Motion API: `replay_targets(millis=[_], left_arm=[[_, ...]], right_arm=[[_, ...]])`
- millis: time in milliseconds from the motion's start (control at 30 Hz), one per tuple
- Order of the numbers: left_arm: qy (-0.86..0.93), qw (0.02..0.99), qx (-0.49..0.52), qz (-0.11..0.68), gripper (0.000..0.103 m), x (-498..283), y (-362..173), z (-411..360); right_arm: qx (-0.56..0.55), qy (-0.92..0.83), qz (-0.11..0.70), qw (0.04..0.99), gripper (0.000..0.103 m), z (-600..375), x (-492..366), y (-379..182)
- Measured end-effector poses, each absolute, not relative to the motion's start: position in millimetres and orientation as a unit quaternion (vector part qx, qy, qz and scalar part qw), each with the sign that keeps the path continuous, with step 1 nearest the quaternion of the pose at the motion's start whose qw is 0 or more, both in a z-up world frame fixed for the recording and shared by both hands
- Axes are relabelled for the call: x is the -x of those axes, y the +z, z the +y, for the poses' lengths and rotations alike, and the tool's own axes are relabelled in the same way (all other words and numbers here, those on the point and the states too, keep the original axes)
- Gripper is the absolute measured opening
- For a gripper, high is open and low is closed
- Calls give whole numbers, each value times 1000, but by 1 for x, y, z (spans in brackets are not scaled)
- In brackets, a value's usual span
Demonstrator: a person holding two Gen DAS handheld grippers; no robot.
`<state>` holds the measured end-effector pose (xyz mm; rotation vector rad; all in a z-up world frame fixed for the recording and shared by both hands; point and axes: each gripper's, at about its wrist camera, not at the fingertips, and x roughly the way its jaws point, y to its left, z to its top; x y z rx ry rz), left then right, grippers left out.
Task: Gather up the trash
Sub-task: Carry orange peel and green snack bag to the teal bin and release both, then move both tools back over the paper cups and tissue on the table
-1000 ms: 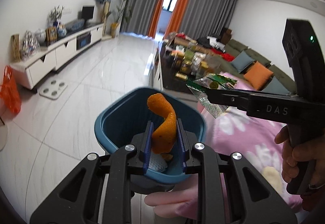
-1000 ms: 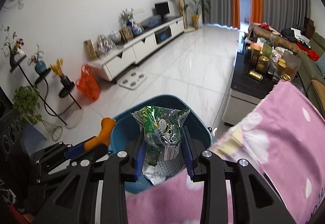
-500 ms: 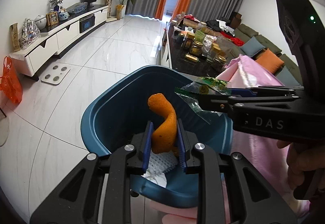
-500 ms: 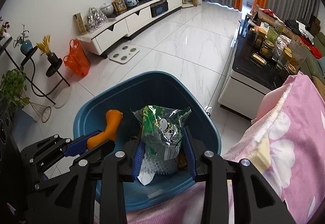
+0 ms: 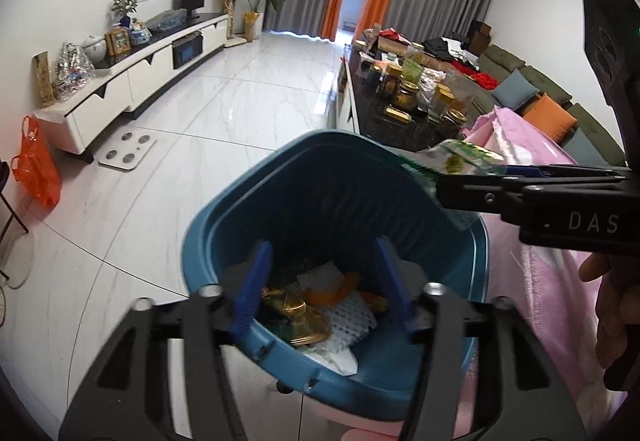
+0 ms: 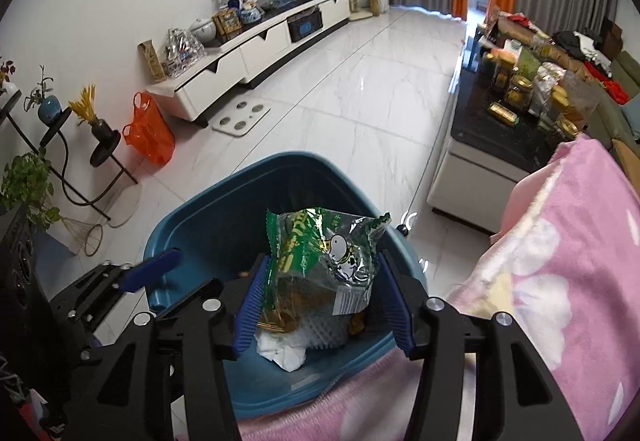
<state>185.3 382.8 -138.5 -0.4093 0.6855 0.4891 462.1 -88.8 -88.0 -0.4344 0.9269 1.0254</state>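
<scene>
Left gripper (image 5: 324, 287): jaws had just spread wide, empty, over bin (image 5: 208, 237) at lower centre.
Right gripper (image 6: 320, 297): jaws just widened, wrapper (image 6: 320, 253) loose between them.
Wrapper: likely light, crinkly, slippery; best pinched at its edge.

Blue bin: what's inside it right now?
In the blue bin: white foam fruit netting, orange peel, gold foil wrapper, crumpled white tissue. The green snack bag between the right gripper jaws hides the rest.
</scene>
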Motion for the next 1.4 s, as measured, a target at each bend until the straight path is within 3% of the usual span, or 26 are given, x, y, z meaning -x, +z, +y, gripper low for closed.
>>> replay_targets(millis=[267,367,800,1400], left_arm=[[265,907,175,275,94,-138,-89,360],[269,915,169,249,97,-116,-68,346],[211,954,142,161,97,-55,12,240],[50,988,63,131,97,-55,34,63]], right_arm=[[190,477,362,778,66,-124,-445,-52],[190,475,323,796,69,-146,-432,-35],[155,441,246,849,80,-270,-389,-2],[67,288,210,932,91,-478,-341,-21]])
